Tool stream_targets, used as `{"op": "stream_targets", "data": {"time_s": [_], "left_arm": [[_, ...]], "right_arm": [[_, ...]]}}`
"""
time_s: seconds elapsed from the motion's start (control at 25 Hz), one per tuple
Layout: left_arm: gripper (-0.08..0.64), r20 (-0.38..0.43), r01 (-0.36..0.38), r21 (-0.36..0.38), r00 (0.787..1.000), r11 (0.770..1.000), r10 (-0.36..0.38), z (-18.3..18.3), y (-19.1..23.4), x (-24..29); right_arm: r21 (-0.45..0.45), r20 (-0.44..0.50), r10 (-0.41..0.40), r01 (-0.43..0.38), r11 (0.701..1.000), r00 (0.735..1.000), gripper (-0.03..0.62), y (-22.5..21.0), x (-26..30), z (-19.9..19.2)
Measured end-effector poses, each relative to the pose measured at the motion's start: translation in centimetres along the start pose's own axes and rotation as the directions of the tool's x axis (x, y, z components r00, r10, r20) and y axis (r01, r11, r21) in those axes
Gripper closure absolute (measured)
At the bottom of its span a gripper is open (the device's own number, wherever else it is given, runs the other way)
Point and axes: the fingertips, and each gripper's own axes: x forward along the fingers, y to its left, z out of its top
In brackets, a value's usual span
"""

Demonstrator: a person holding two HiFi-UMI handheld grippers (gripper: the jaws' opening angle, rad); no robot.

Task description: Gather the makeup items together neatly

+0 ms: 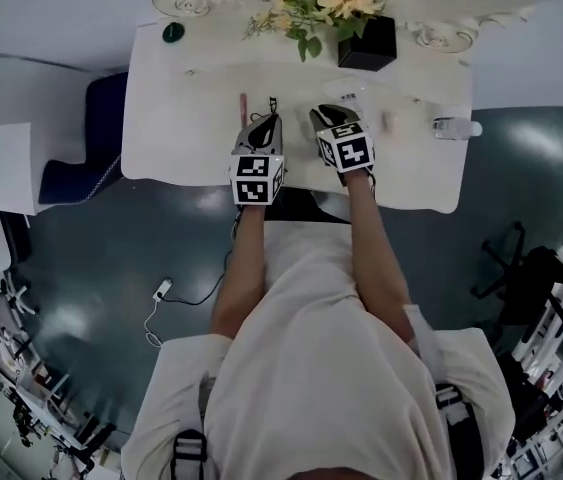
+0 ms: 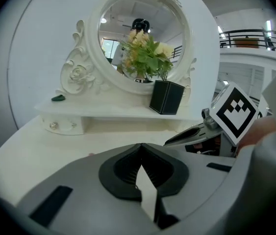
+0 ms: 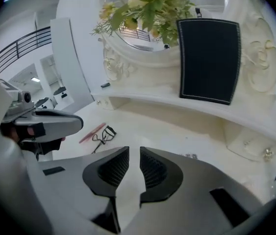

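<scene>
On the white vanity table [image 1: 181, 118] a pink stick [image 1: 243, 106] [image 3: 92, 132] and a black eyelash curler [image 1: 273, 104] [image 3: 101, 136] lie side by side, just ahead of my left gripper [image 1: 269, 118] [image 2: 140, 145]. That gripper's jaws are shut with nothing between them. My right gripper [image 1: 323, 111] [image 3: 134, 150] hovers beside it, with its jaws a narrow gap apart and empty. A small pale pink item [image 1: 391, 121] and a clear bottle [image 1: 454, 128] lie further right. A small white item with dark print [image 1: 351, 98] lies just past the right gripper.
A black vase [image 1: 366, 43] [image 3: 209, 60] of flowers stands on the raised shelf before the oval mirror. A green object [image 1: 173, 32] [image 2: 58, 98] sits at the shelf's left end. A blue chair [image 1: 101, 138] is left of the table.
</scene>
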Motion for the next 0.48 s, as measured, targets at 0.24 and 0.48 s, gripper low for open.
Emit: {"op": "stream_targets", "data": {"time_s": [0.24,0.48], "left_arm": [[0.546,-0.029,0.077,0.028,0.997,0.997,-0.076,-0.7,-3.6,2.1],[0.546,-0.052,0.109,0.044,0.993,0.993,-0.106,-1.4,-4.9,2.7]], "right_arm": [[-0.062,-0.027,-0.086,0.084,0.995,0.996,0.471,-3.0,-2.6,-3.2],[-0.092,-0.074,-0.079,0.073,0.993,0.994,0.420,-2.3,-3.0,-5.3]]}}
